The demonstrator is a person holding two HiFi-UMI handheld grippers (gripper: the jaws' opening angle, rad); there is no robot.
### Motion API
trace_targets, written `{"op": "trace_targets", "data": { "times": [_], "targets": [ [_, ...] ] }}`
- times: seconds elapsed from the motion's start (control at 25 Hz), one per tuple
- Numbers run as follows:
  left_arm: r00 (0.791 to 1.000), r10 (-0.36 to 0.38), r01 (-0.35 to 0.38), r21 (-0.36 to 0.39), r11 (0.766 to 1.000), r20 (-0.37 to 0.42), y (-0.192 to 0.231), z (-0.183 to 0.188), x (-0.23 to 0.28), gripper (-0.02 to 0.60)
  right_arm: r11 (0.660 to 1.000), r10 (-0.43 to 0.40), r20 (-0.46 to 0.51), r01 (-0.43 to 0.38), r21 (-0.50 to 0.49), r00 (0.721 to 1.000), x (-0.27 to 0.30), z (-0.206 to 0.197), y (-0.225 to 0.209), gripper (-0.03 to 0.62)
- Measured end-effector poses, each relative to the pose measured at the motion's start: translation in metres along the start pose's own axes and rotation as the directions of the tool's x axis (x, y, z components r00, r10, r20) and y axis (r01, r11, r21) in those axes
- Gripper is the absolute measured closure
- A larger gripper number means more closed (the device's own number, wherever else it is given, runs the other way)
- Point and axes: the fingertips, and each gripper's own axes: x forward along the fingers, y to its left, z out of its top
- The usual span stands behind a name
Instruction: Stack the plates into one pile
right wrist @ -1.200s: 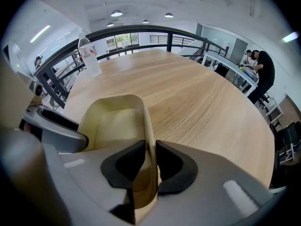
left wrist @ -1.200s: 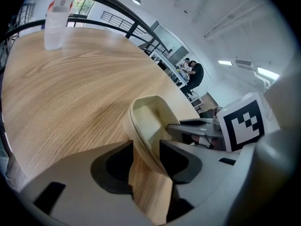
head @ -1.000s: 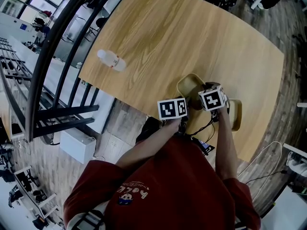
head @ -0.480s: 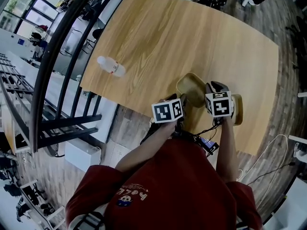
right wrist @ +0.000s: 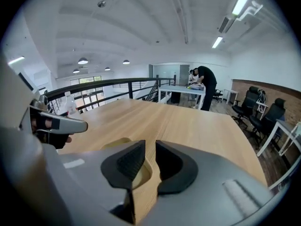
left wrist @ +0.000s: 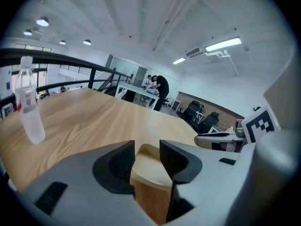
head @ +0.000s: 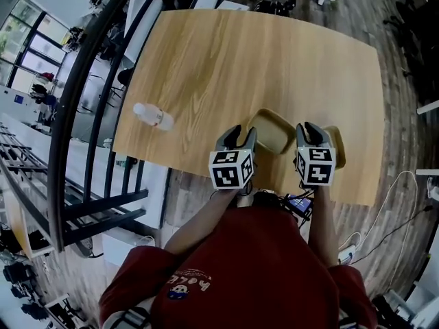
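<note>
Two tan plates lie near the front edge of the wooden table [head: 260,53]. One plate [head: 272,131] lies between my two grippers, and the other plate [head: 337,149] peeks out to the right of the right gripper. My left gripper [head: 239,134] hangs above the table's front edge, open, with nothing between its fingers. In the left gripper view the plate [left wrist: 146,160] shows through the gap between the jaws. My right gripper [head: 306,130] is also open and holds nothing. In the right gripper view a plate's rim [right wrist: 117,141] shows just left of the jaws.
A clear plastic bottle [head: 152,116] stands at the table's left edge, well left of the left gripper, and also shows as the bottle [left wrist: 29,108] in the left gripper view. A black railing [head: 89,81] runs past the table's left side. Office chairs stand beyond the far side.
Both grippers have lifted off the plates and drawn back toward the table's front edge, rolling so that their marker cubes face up. The plates and the bottle lie as before.
</note>
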Motion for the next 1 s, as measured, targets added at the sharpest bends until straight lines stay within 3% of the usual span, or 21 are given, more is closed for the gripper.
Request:
{"op": "trace_targets", "data": {
  "times": [0.08, 0.24, 0.44, 0.52, 0.8, 1.0],
  "targets": [
    [0.995, -0.062, 0.058, 0.056, 0.997, 0.072, -0.008, 0.019, -0.004, 0.421, 0.999, -0.030, 0.075, 0.029, 0.016, 0.997, -0.013, 0.010, -0.003, 0.516],
    [0.963, -0.197, 0.163, 0.183, 0.970, 0.184, -0.022, 0.049, -0.013, 0.422, 0.996, -0.084, 0.238, 0.073, 0.054, 0.968, -0.041, 0.028, -0.001, 0.516],
    [0.910, -0.322, 0.205, 0.392, 0.897, 0.261, -0.046, 0.082, -0.027, 0.422, 0.965, -0.260, 0.403, 0.222, 0.140, 0.877, -0.093, 0.049, -0.015, 0.516],
    [0.888, -0.373, 0.242, 0.416, 0.877, 0.270, -0.056, 0.091, -0.029, 0.422, 0.948, -0.316, 0.420, 0.267, 0.173, 0.851, -0.110, 0.053, -0.023, 0.516],
    [0.848, -0.477, 0.335, 0.464, 0.820, 0.231, -0.091, 0.089, -0.027, 0.422, 0.904, -0.426, 0.398, 0.361, 0.231, 0.812, -0.142, 0.032, -0.042, 0.516],
    [0.817, -0.550, 0.401, 0.511, 0.760, 0.176, -0.122, 0.081, -0.027, 0.422, 0.866, -0.497, 0.386, 0.419, 0.273, 0.777, -0.164, 0.022, -0.053, 0.516]
  ]
}}
